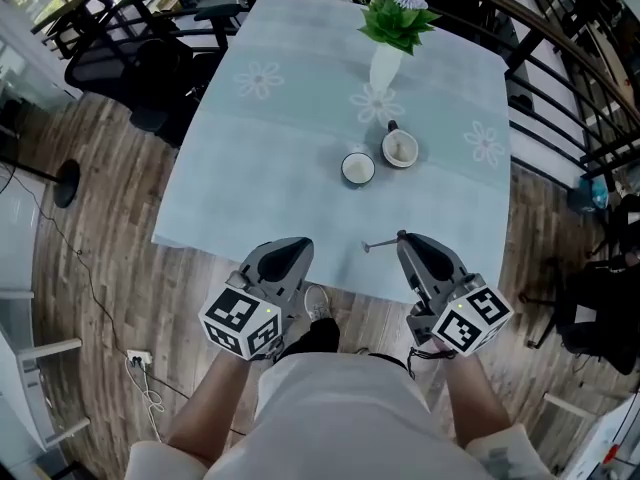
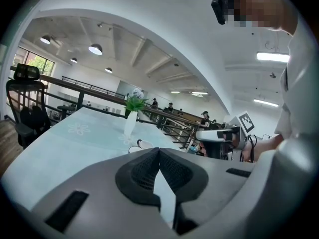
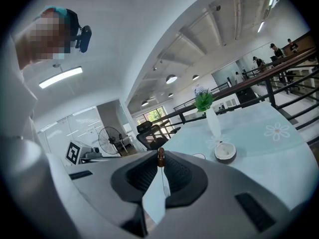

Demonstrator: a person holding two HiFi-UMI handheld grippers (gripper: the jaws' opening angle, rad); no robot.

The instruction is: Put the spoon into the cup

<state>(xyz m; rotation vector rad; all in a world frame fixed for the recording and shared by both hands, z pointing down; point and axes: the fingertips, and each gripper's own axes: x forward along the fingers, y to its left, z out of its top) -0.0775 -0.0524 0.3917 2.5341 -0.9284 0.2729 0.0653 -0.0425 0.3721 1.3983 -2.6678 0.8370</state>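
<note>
Spoon [image 1: 380, 243] is clamped crosswise at the tips of the right gripper [image 1: 403, 235].

Spoon [image 3: 160, 158] largely out of sight between the right hand-held gripper [image 3: 160, 162] pads.

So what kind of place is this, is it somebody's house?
Probably not a house: it looks like a big open office or workspace. There are black office chairs beside the table, a long metal railing, and rows of ceiling lights.
</note>
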